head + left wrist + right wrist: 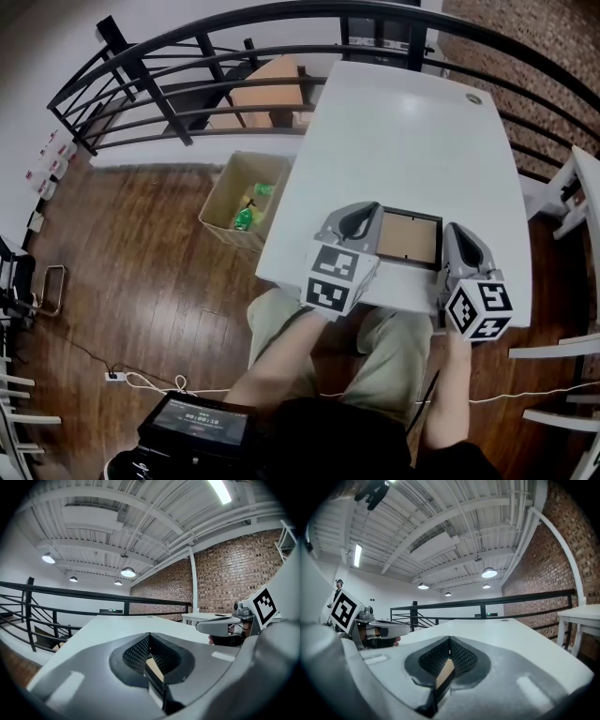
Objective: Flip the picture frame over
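**Frame gripped at both sides, flip not yet made**

The picture frame lies close to the near edge of the white surface, directly in front of the seated person. It shows a brown panel inside a dark border. Whether that brown face is the backing board or the front, the head view does not settle.

The left gripper meets the frame's left side and the right gripper its right side. In each gripper view the jaws are drawn together on a thin slab with a brown face and a dark edge, which is the frame's rim pinched between the pads. So both grippers are clamped on the frame, one at each end.

By my reading, the grasp is done and the turning is all still to come. From above the frame looks roughly level with the surface, its brown face upward. I cannot tell whether it has cleared the surface or is resting on it.

What is left is to lift it, rotate it about its long axis with both grippers together, lay it down on the other face and release.
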The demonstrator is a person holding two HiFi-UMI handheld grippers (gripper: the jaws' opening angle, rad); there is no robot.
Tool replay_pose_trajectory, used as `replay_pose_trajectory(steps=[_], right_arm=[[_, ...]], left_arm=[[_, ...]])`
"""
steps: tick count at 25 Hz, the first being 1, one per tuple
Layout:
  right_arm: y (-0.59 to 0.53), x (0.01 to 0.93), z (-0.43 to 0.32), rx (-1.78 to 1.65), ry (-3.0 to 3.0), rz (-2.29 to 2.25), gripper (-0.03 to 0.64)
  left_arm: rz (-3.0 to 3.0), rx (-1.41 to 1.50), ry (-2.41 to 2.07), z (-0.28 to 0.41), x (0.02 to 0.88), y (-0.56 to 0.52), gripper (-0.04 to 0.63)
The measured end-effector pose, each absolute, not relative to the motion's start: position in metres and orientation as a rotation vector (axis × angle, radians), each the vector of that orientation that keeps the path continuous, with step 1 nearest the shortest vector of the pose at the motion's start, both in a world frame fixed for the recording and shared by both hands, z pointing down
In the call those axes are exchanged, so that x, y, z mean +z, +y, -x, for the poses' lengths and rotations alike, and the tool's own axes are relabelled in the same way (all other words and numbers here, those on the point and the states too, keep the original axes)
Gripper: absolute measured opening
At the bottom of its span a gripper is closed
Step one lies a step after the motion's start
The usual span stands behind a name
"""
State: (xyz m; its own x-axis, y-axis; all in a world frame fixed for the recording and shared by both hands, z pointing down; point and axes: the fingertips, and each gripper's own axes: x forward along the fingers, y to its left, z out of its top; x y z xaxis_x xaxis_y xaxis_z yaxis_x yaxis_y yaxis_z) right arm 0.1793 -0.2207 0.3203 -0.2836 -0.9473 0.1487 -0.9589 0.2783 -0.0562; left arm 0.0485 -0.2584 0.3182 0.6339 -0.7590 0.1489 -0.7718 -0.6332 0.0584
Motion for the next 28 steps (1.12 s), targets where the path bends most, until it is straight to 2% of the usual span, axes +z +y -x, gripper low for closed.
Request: replay_pose_trajectory(steps=[20,28], right_arm=[[-0.214,0.32,-0.179,0.209,-2.457,-1.8,-0.006],[-0.205,0.322,-0.226,0.217,-2.415,-1.863,-0.006]], left_arm=[[-2.743,0.174,-1.261,-0.047,0.318,-0.258,0.017],[-2.673,0.16,-1.351,0.008,0.318,-0.274,0.017]])
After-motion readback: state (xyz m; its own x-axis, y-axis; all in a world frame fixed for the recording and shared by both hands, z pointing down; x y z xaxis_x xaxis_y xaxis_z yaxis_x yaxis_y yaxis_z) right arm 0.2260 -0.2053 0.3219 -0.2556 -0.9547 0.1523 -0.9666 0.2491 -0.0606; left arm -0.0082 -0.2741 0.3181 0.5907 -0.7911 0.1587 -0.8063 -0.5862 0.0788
